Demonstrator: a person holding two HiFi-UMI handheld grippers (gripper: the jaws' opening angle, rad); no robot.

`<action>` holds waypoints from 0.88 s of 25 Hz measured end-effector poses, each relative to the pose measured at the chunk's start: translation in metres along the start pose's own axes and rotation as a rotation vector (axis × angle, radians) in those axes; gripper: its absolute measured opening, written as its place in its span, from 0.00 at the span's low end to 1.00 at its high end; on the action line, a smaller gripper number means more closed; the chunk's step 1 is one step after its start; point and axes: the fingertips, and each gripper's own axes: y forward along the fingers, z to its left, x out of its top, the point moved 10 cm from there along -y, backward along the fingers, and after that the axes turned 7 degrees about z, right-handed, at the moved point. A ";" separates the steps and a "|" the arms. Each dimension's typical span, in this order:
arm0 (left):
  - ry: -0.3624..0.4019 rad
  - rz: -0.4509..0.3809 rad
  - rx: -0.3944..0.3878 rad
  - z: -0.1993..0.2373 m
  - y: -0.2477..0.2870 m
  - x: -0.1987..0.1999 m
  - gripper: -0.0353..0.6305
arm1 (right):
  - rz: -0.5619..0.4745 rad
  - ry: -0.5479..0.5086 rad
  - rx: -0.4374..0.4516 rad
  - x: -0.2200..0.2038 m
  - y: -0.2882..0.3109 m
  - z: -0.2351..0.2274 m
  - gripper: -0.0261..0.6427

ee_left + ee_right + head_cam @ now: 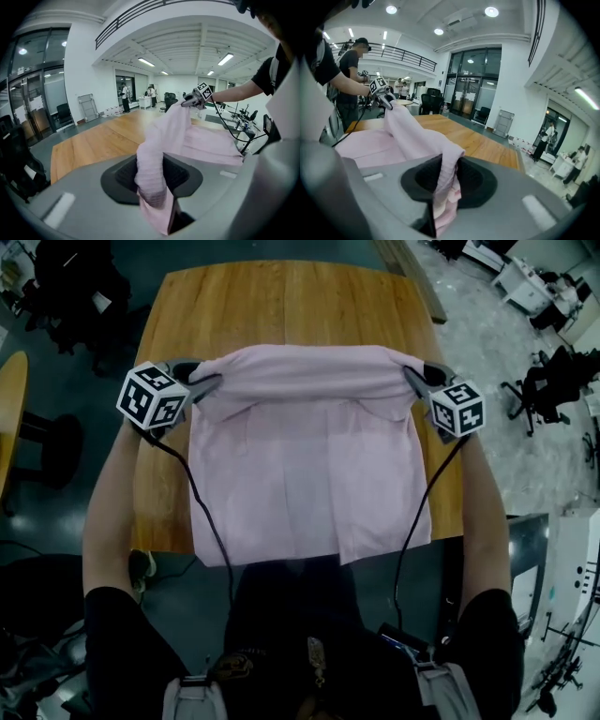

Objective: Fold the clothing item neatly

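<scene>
A pale pink shirt [309,465] lies on the wooden table [281,301], its near hem hanging over the front edge. Its far part is folded back toward me, stretched in the air between both grippers. My left gripper [204,385] is shut on the fold's left end, with bunched pink cloth [152,173] pinched between its jaws. At the fold's right end my right gripper [415,379] is shut on the cloth [445,187] too. Each gripper shows in the other's view: the right gripper [192,99] and the left gripper [384,101].
The table's far half is bare wood. Office chairs [548,381] stand on the floor at the right, and a dark chair [75,282] at the far left. People stand far back in the room [125,96]. A round table edge [11,418] is at the left.
</scene>
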 end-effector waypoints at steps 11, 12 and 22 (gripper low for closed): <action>0.057 0.164 0.009 -0.101 -0.003 -0.081 0.26 | 0.032 -0.226 0.091 -0.083 -0.041 0.090 0.16; 0.054 0.181 0.013 -0.108 -0.001 -0.090 0.27 | 0.049 -0.241 0.112 -0.090 -0.040 0.096 0.16; -0.075 0.301 0.079 -0.148 0.009 -0.149 0.31 | 0.250 -0.399 0.212 -0.149 -0.019 0.144 0.27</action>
